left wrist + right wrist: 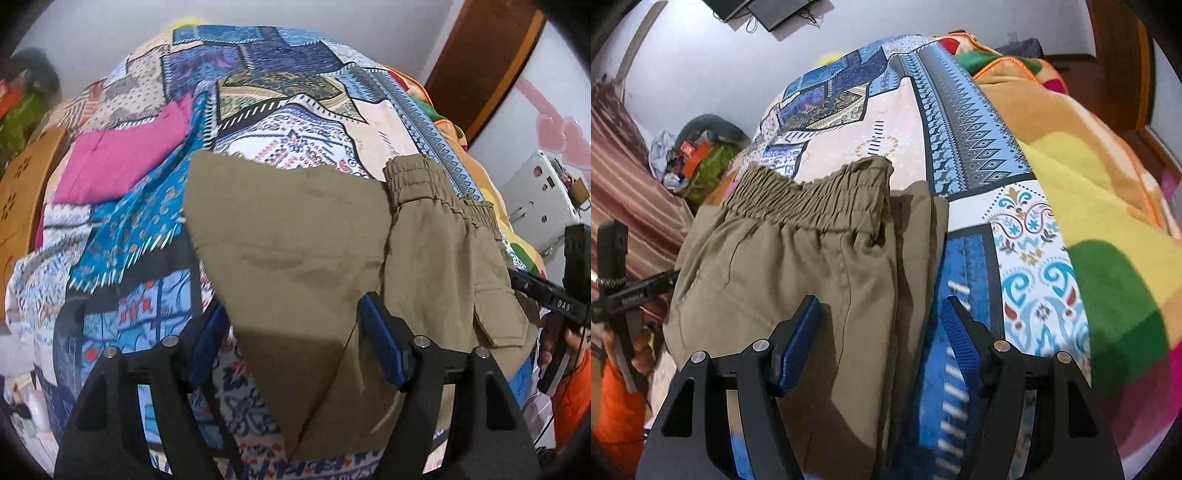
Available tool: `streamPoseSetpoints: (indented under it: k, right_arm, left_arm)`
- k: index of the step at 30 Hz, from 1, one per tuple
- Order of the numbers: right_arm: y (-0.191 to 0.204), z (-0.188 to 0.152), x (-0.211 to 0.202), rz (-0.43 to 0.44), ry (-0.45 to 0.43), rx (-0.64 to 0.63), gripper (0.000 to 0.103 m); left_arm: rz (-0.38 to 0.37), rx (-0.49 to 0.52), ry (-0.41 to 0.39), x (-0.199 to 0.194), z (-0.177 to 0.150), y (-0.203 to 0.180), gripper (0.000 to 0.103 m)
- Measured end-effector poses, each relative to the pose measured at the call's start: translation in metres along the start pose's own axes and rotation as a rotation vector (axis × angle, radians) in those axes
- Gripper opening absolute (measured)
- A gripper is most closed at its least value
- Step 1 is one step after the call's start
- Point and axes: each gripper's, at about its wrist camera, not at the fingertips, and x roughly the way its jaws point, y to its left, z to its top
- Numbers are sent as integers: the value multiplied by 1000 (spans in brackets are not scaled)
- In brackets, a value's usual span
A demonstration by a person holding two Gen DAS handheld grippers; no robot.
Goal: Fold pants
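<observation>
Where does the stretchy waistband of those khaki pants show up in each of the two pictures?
Left wrist view: the waistband sits right of centre, at the pants' upper right edge.
Right wrist view: the waistband runs across the upper left of centre, topping the pants.
Shared landmark: the blue diamond-patterned stripe on the bedsheet, just right of the waistband in both.

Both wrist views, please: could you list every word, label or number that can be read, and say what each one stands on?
"DAS": white letters on the black bar of the right tongs' body, seen in the left wrist view.
Unreadable: small white print on the black bar of the left tongs' body, too blurred.
Unreadable: white mark on the small red packet, too small.
The olive-khaki cotton pants show no text.
</observation>
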Motion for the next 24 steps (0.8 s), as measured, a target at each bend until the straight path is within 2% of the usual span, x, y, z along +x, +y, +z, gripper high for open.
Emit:
streamPoseSetpoints:
  k: [4, 6, 7, 8, 10, 14, 20, 24]
  right_arm:
    - [-1, 7, 8, 21, 16, -3, 64]
    - [-1, 10, 11, 24, 23, -14, 60]
    - [-1, 11, 12, 27, 24, -16, 54]
    - [-2, 13, 13, 34, 25, -13, 43]
    - [-3, 14, 14, 43, 28, -4, 35]
    - [4, 15, 7, 0, 5, -58, 19]
    - [22, 30, -11, -43, -53, -150, 14]
    - [40, 47, -26, -34, -97, -204, 14]
  left_arm:
    - [1, 29, -13, 5, 9, -7, 61]
    - [2, 29, -15, 9, 13, -8, 55]
    - [3, 25, -11, 10, 16, -8, 49]
    - [9, 13, -9, 11, 18, -8, 39]
    - [26, 2, -8, 12, 22, -8, 26]
    - [82, 28, -34, 4, 24, -15, 10]
    - [124, 48, -96, -18, 30, -17, 4]
    - [141, 52, -144, -38, 42, -13, 4]
